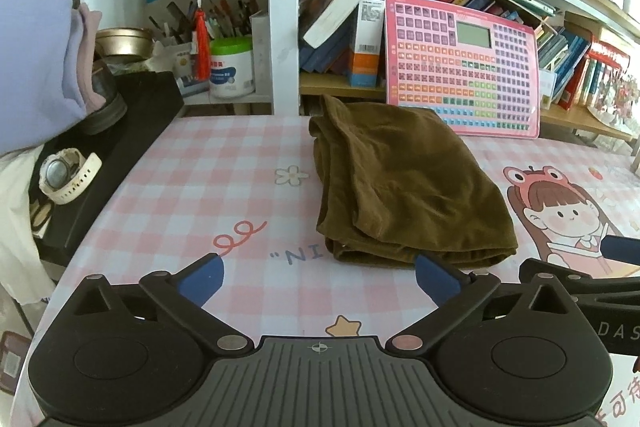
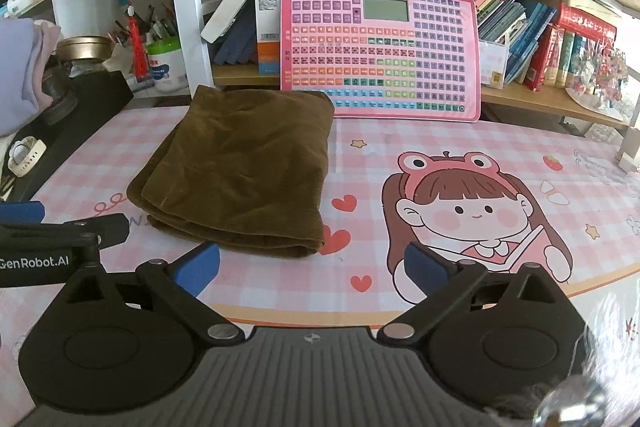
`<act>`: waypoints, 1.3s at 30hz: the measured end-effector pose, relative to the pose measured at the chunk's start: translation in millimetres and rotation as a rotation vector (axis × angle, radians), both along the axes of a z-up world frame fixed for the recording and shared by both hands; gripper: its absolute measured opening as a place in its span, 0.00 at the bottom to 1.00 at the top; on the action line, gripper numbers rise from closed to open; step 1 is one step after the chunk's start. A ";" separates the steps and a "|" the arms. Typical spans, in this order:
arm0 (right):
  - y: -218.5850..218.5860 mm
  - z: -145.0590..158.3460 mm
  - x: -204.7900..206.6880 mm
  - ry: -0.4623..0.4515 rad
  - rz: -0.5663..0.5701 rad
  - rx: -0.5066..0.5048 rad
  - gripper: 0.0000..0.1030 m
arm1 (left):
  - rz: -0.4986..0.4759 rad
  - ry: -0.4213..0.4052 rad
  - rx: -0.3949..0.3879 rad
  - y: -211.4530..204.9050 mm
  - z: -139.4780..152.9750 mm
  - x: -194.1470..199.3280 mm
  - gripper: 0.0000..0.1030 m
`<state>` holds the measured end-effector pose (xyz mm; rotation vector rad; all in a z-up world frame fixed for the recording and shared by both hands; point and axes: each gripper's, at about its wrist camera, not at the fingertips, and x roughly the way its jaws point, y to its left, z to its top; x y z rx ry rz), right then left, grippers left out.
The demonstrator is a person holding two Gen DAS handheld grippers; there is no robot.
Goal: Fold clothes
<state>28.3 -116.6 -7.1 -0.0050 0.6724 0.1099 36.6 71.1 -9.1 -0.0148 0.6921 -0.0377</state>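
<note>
— Left gripper [image 1: 320, 277]: jaws spread wide, nothing between the blue pads. Right gripper [image 2: 312, 267]: likewise spread, empty.

— And the brown garment [image 1: 400, 183]?

— Lying flat on the checked table mat [image 1: 192, 187], just ahead of both tools. Seen from the left gripper, ahead and off to the right, near folded edge just past the right pad, apparently not touching. Seen from the right gripper, ahead and off to the left, near corner just beyond the left pad. So, sitting between the two, about equally near each.

— Long axis?

— Running away from the tools, toward the pink keyboard toy [image 2: 380, 51] propped at the shelf; far end almost touching it.

— Looks?

— Already folded into a thick rectangle, several layers stacked at the near edge, rounded fold along the left side. Velvety olive-brown, soft creases on top, no loose sleeve or leg sticking out.

— Judgement?

— Probably finished, or one last halving left, near edge carried toward the toy.
</note>
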 end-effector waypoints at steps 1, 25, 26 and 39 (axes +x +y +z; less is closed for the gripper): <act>0.2 -0.2 0.2 0.001 0.000 0.000 0.97 | 0.002 0.001 0.001 0.0 0.0 0.2 1.00; 0.4 -4.3 6.4 0.028 0.008 -0.027 1.00 | 0.017 0.026 0.009 -3.2 -4.8 0.7 1.00; 0.6 -4.5 6.6 0.029 0.008 -0.027 1.00 | 0.018 0.026 0.009 -3.0 -4.8 0.6 1.00; -2.2 -4.0 8.2 0.037 -0.008 -0.036 1.00 | 0.002 0.031 0.015 -4.5 -7.4 -1.1 1.00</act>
